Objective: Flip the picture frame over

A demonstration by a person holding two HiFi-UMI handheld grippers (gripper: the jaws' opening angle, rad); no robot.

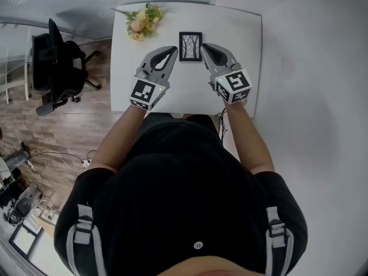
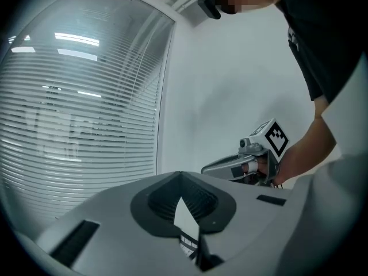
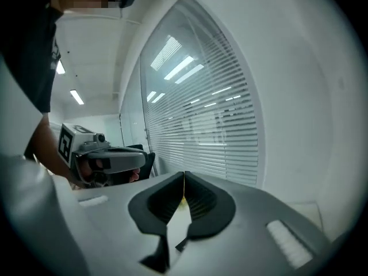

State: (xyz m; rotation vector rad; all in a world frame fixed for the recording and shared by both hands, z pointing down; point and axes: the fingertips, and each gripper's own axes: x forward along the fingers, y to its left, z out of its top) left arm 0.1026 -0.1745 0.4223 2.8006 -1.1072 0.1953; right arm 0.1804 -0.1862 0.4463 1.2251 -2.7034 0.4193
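The black rectangular picture frame (image 1: 190,46) lies flat on the white table (image 1: 184,91), close to the far edge, with its printed tree picture facing up. Your left gripper (image 1: 172,52) and right gripper (image 1: 205,47) hang just beside its two long sides. Both have their jaws pressed together on nothing, and neither touches the frame. Judging by the face-up print, treat the turn as the step in hand. Spread one pair of jaws and come down on a long edge of the frame. Pinch only the rim, not the glass, and lift that edge before you roll your wrist, so the frame pivots on its opposite edge rather than skidding. Keep the other gripper's closed tips against that opposite edge as a stop, and lower the frame gently rather than letting it slap down. As for room, the far table edge is near the frame, so do not push away from yourself. The bunch of yellow and pink flowers (image 1: 144,20) sits at the far left corner, near the frame's upper left. The bare tabletop toward you and to the right is the open side, so tip the frame that way.
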